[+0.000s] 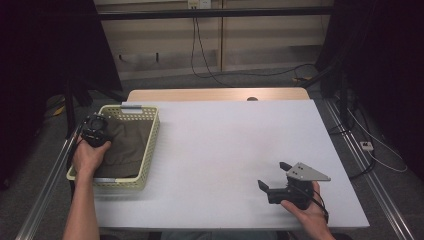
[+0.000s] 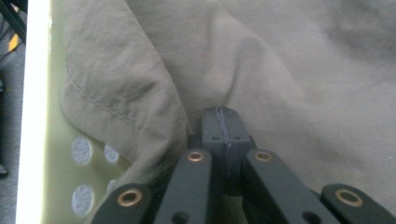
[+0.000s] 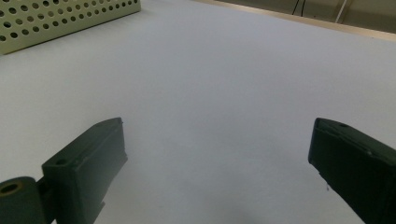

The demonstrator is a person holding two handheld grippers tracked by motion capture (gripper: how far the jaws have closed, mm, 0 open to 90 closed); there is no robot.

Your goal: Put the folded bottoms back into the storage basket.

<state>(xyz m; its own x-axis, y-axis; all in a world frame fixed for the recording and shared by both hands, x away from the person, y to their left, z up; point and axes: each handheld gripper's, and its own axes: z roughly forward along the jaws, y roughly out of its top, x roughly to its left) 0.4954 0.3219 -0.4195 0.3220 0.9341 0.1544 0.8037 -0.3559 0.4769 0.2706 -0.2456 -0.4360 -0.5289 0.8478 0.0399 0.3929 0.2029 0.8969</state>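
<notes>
- Left gripper (image 2: pixel 219 122): jaws closed together, pressed into olive cloth (image 2: pixel 280 70) inside yellow basket (image 1: pixel 150 145).
- Right gripper (image 1: pixel 272 176): jaws spread wide above white table (image 1: pixel 220 145).

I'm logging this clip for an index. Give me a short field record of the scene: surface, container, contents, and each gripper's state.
surface: white rectangular table
container: pale yellow perforated plastic basket, at the table's left edge
contents: crumpled olive-brown cloth inside the basket
left gripper: jaws closed, pressed into a fold of the cloth, apparently pinching it
right gripper: jaws wide apart, nothing between them, low over the table's right side
</notes>
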